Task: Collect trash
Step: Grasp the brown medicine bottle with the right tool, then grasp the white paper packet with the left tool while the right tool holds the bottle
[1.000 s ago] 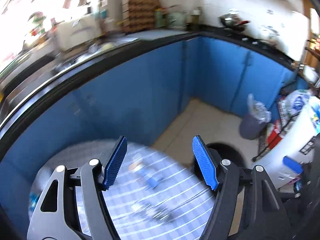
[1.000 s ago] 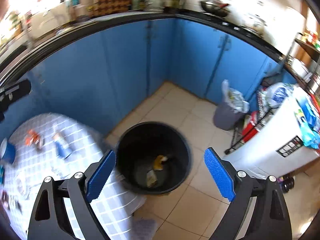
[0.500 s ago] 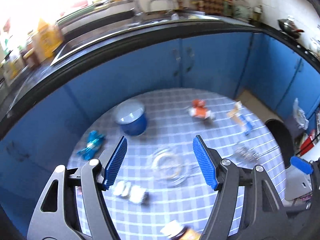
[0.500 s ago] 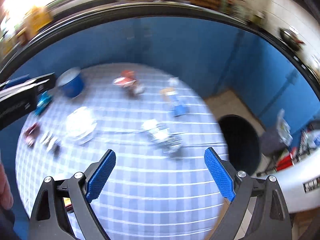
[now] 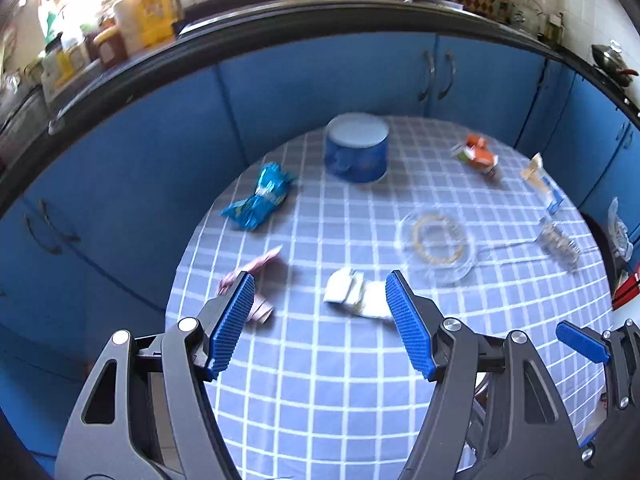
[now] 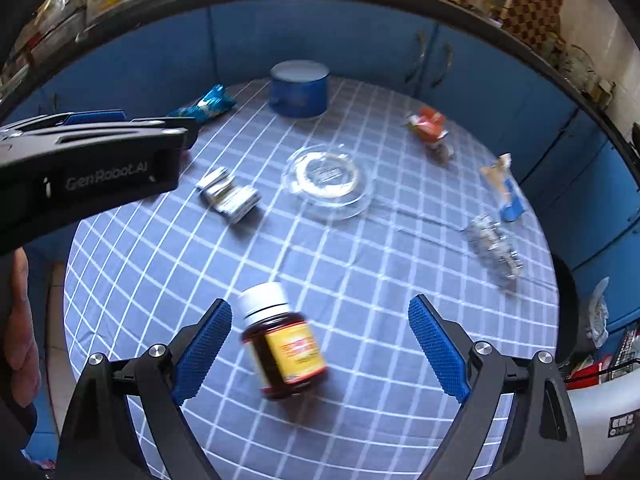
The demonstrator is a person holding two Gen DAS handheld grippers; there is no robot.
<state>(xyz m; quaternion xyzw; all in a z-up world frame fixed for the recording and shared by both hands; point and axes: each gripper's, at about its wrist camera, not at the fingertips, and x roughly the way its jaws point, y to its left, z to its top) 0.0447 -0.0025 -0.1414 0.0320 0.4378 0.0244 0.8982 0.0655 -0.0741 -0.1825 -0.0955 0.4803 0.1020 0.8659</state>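
Blue cabinet doors [image 5: 328,80] curve round the back of the kitchen under a dark worktop [image 5: 280,20] crowded with bottles and jars. Before them stands a round bench [image 6: 360,280] under a blue cloth with a white grid.

Taking the blue tin [image 5: 357,152] at the far edge as the landmark: a crumpled blue wrapper [image 5: 258,200] lies to its left, long axis slanting from the tin's side down toward the near left. A red and white wrapper [image 5: 476,154] lies to the tin's right, and farther right a tan and blue packet [image 5: 544,186] runs lengthwise along the bench's right edge. A clear glass dish [image 5: 436,240] sits nearer than the tin and to the right, with a crinkled silver wrapper [image 5: 558,242] beyond it toward the right edge. Nearer than the tin, a folded white packet [image 5: 356,292] lies flat, and a pink wrapper [image 5: 252,284] lies left of that.

In the right wrist view a brown bottle [image 6: 284,344] with a white cap and yellow label lies on its side far nearer than the tin, cap pointing toward the tin.

The left gripper [image 5: 320,320] has its fingers spread with nothing between them, above the white packet and pink wrapper. The right gripper [image 6: 320,344] has its fingers spread wide on either side of the bottle, not touching it.
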